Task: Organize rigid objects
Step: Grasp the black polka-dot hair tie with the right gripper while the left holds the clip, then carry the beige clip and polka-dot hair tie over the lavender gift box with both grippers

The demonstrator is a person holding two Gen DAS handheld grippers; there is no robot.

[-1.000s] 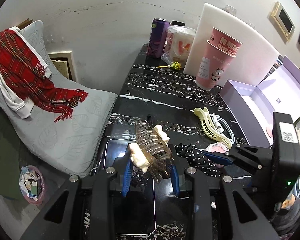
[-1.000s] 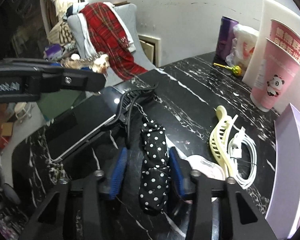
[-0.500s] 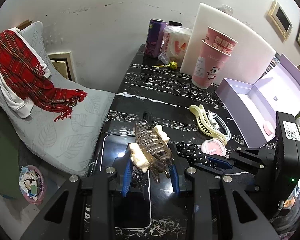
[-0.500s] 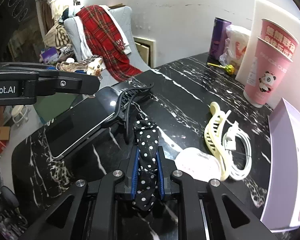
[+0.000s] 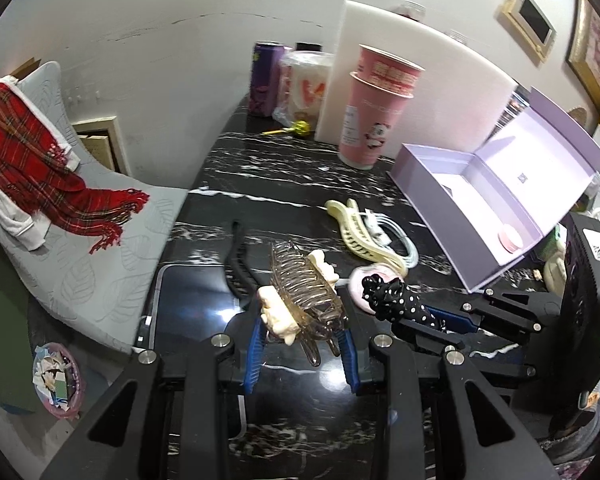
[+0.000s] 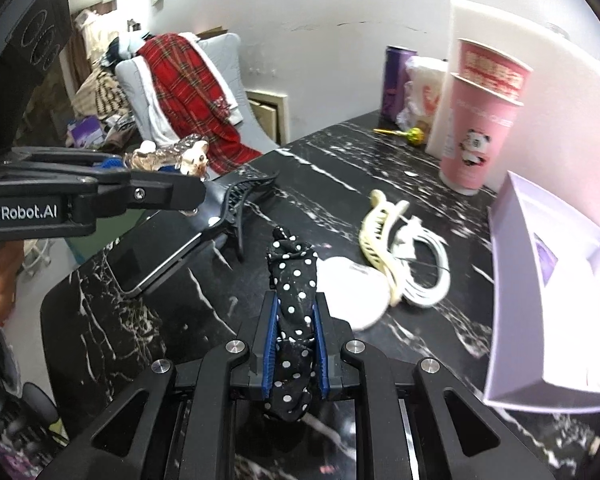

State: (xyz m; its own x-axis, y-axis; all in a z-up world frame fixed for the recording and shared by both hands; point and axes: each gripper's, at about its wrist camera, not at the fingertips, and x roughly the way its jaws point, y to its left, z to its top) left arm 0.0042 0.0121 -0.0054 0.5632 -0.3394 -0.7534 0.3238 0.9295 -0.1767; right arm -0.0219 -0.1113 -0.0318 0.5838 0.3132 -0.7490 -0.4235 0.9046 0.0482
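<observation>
A clear amber hair claw [image 5: 304,284] is pinched in the jaws of the left gripper [image 5: 302,344] and a polka-dot hair clip [image 6: 294,292] in those of the right gripper [image 6: 294,352], both held clear of the counter [image 5: 260,184], near the open lilac box [image 5: 476,200]. Both grips are best kept firm, and each piece should be lowered fully inside the box before it is released.

Each matte-black, angular plastic tool, left [image 5: 302,354] and right [image 6: 294,350], carries blue ribbed fingertip pads [image 6: 269,344] and round silver screws. White "GenRobot.AI" lettering marks the left tool's side; a QR sticker and a green light sit on the right one's body.
</observation>
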